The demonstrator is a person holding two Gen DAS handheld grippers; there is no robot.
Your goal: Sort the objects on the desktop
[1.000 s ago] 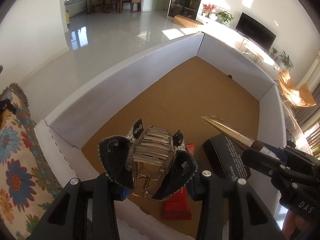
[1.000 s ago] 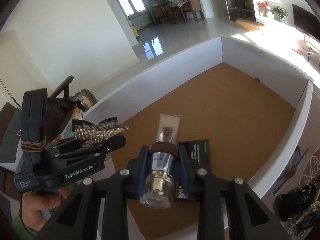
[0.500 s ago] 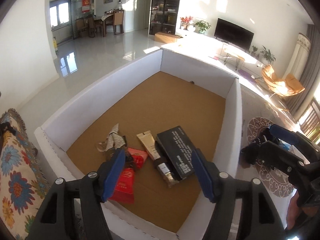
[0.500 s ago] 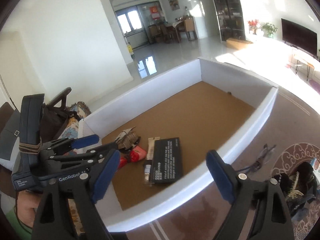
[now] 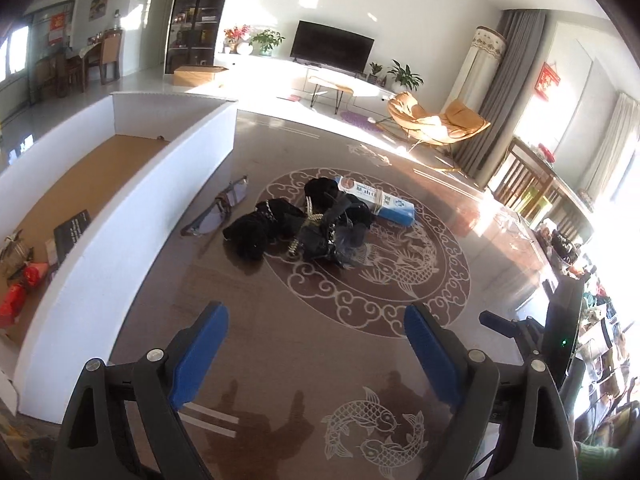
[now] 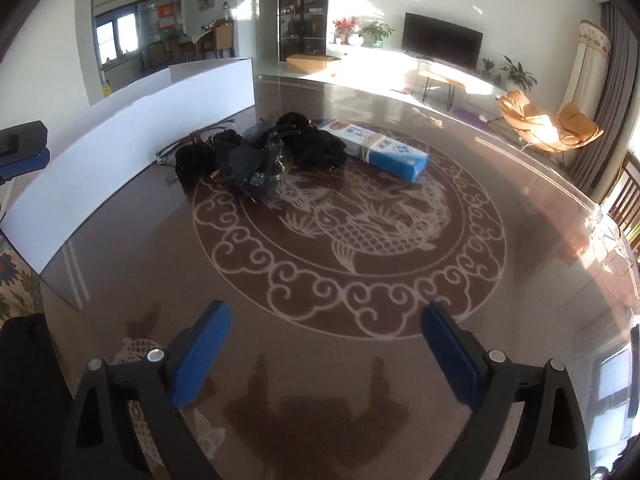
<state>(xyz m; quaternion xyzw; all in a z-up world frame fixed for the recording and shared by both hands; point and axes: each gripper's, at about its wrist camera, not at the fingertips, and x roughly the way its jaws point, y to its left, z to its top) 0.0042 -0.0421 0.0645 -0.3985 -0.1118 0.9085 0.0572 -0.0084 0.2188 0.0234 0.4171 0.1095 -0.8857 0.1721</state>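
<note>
Both grippers over the table [image 6: 520, 208], facing the unsorted heap. Left gripper [image 5: 316, 354]: jaws spread wide and opening further, nothing between them. Right gripper [image 6: 326, 354]: jaws likewise wide and opening, nothing between them.

Items left to sort. In the left view a tangle of black accessories [image 5: 304, 226] lies at 12 o'clock from the left gripper, well apart from it; a blue box [image 5: 378, 200] touches the tangle at its 2 o'clock side, and glasses [image 5: 218, 210] lie just beside it at 9 o'clock, near the white wall of the bin [image 5: 132, 216]. The bin stands at 9 to 10 o'clock and holds a black card [image 5: 71, 232] and red packets [image 5: 20, 292].

Risks, as judged.
1. The tangle appears to be several pieces linked by chains or straps. A grip on one piece could drag the rest, pulling the glasses or the box across the table.
2. The glasses lie flat and thin on a glossy top. Jaws coming straight down may slip off the frame or press a lens.
3. Both grippers aim at one small heap. Reaching together could bring their fingers into collision.
4. The bin wall stands high. A load carried low could catch the rim and drop outside.
</note>
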